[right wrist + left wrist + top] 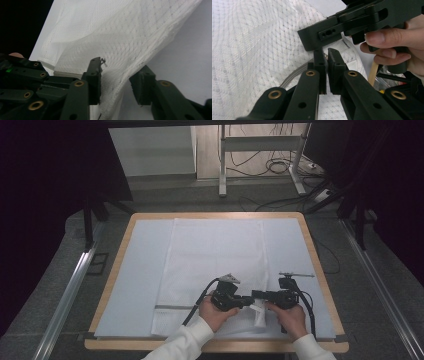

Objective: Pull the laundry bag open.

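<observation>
Left gripper (326, 72) pinches white netted mesh bag (215, 255)

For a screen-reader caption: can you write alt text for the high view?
Two hands hold black claws, left claw and right claw, meeting at the near edge of a white mesh cloth. The cloth lies on a pale sheet covering a wooden table.

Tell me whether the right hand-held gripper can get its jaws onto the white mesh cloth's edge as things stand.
Probably yes. The right hand-held gripper stands open with the edge of the white mesh cloth hanging between its jaws, nothing blocking; the left hand-held gripper pinches the cloth close beside it.
</observation>
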Action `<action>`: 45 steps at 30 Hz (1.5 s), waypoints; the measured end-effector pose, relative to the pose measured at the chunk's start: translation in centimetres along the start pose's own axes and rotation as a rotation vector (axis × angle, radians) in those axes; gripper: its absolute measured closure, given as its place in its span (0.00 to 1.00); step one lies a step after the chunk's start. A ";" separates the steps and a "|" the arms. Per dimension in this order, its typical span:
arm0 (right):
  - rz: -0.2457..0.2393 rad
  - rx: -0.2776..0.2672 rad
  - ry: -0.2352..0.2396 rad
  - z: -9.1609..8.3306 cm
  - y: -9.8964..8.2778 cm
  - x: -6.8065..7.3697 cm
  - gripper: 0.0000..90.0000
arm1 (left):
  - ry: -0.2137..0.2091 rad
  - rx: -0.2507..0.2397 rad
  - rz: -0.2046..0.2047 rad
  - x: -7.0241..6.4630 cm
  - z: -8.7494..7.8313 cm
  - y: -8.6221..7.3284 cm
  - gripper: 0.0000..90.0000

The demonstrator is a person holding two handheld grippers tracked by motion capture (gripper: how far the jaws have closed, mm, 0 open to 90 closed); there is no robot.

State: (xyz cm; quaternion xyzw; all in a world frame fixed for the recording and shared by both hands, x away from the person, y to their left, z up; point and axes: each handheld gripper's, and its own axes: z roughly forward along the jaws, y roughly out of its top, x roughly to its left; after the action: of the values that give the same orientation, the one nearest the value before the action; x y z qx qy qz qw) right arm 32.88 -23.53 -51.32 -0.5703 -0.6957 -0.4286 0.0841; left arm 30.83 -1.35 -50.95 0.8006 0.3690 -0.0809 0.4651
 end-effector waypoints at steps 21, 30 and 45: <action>-0.053 0.038 0.006 0.5 0.2 0.2 0.98 | 0.002 0.006 0.007 0.0 0.2 -0.1 0.97; -0.079 0.044 0.002 0.6 0.2 0.1 0.98 | -0.002 0.004 -0.002 0.2 0.2 -0.2 0.97; -0.097 0.058 0.022 0.5 0.2 0.1 0.98 | -0.032 0.012 -0.032 1.2 -0.1 -0.8 0.97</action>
State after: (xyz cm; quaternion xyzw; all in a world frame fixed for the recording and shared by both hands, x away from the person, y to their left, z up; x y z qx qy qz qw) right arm 33.19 -23.14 -51.47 -0.5285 -0.7337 -0.4181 0.0873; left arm 31.16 -0.41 -52.05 0.7959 0.3739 -0.1033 0.4647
